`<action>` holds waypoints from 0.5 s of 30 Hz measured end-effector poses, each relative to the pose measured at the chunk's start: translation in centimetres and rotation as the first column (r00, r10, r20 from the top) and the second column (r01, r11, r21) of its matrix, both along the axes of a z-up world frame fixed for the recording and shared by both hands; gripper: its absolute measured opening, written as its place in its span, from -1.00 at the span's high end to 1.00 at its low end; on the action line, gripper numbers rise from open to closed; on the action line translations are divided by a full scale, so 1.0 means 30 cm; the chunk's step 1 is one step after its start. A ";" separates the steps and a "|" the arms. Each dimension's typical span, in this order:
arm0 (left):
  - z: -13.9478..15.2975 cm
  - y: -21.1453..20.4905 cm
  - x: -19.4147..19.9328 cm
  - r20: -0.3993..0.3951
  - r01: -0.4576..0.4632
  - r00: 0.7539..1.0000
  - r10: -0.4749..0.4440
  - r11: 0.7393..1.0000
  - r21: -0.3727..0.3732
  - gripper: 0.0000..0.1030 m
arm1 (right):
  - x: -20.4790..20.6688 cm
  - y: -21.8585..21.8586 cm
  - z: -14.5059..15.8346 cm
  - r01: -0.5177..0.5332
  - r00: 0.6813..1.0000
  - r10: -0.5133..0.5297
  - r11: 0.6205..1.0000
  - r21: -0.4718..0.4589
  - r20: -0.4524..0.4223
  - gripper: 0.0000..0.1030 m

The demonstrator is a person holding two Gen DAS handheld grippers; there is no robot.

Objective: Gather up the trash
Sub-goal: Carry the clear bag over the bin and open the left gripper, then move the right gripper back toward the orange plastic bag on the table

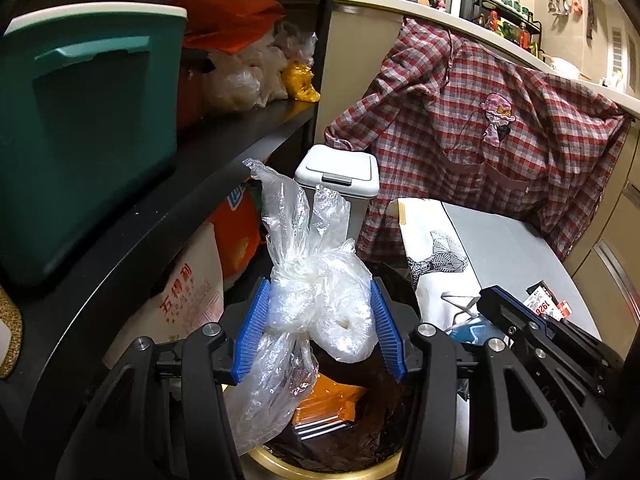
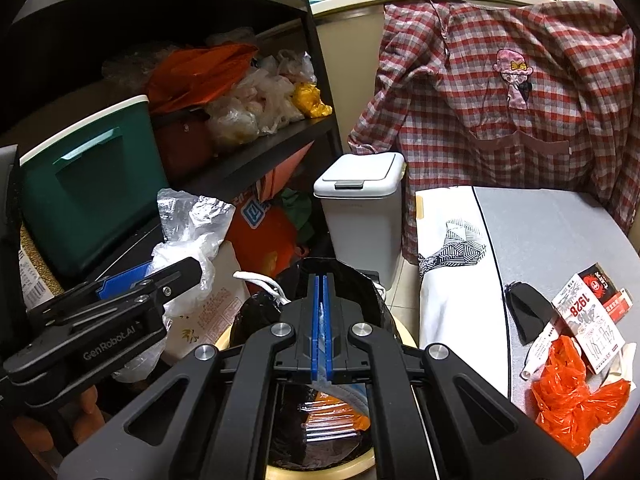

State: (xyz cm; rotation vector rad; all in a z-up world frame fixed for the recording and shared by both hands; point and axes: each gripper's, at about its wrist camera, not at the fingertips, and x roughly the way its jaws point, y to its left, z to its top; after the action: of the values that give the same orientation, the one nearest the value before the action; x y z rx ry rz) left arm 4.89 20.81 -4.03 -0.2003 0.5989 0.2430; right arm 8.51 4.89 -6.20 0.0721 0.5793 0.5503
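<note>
My left gripper (image 1: 320, 328) is shut on a knotted clear plastic bag (image 1: 316, 300) and holds it over the black-lined trash bin (image 1: 352, 460), which holds an orange wrapper (image 1: 328, 404). My right gripper (image 2: 322, 324) is shut on a thin blue-white item (image 2: 344, 394) that hangs below its pads, above the same bin (image 2: 360, 292). The left gripper with its bag (image 2: 188, 248) shows at the left in the right wrist view. On the table lie an orange plastic bag (image 2: 568, 396), a "1928" packet (image 2: 588, 320) and a black pouch (image 2: 528, 312).
A white lidded bin (image 2: 360, 208) stands behind the trash bin. A plaid shirt (image 2: 500, 92) hangs over a chair. Black shelves (image 1: 224, 148) on the left hold a green box (image 1: 88, 128) and bags. A white printed cloth (image 2: 452, 264) covers the table's left edge.
</note>
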 end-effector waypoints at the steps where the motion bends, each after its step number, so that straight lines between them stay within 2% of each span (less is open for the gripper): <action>1: -0.004 -0.001 0.004 -0.005 -0.004 1.000 0.004 1.000 0.007 0.01 | 0.004 0.001 -0.004 0.001 1.000 -0.001 1.000 0.001 -0.002 0.95; 4: -0.020 -0.005 0.023 -0.036 -0.012 0.999 0.012 1.000 0.017 -0.07 | 0.014 0.004 -0.015 0.003 1.000 -0.003 1.000 0.000 -0.010 0.95; 5: -0.025 -0.002 0.027 -0.045 -0.019 0.999 0.020 1.000 0.019 -0.18 | 0.017 0.005 -0.018 0.005 1.000 -0.005 1.000 0.001 -0.013 0.90; 6: -0.030 0.000 0.033 -0.056 -0.026 0.998 0.027 0.999 0.019 -0.38 | 0.024 0.006 -0.023 0.010 1.000 -0.010 1.000 -0.001 -0.020 0.88; 9: -0.036 0.005 0.035 -0.064 -0.045 0.997 0.046 0.999 0.015 -0.59 | 0.044 0.007 -0.036 0.017 0.998 -0.017 1.000 -0.001 -0.055 0.77; 10: -0.037 0.007 0.036 -0.066 -0.047 0.997 0.048 0.999 0.016 -0.62 | 0.046 0.006 -0.040 0.019 0.998 -0.019 1.000 0.000 -0.061 0.70; 12: -0.041 0.009 0.037 -0.070 -0.052 0.996 0.054 0.998 0.018 -0.65 | 0.046 0.001 -0.042 0.029 0.997 -0.029 1.000 0.004 -0.065 0.23; 15: -0.044 0.012 0.039 -0.081 -0.060 0.995 0.061 0.998 0.020 -0.66 | 0.039 -0.011 -0.041 0.049 0.997 -0.048 0.999 0.011 -0.059 0.16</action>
State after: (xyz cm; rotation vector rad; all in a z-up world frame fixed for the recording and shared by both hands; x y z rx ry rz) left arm 6.06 21.17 -5.35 -0.1929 0.6722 0.3159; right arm 9.69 4.56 -7.42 0.1137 0.6296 0.5061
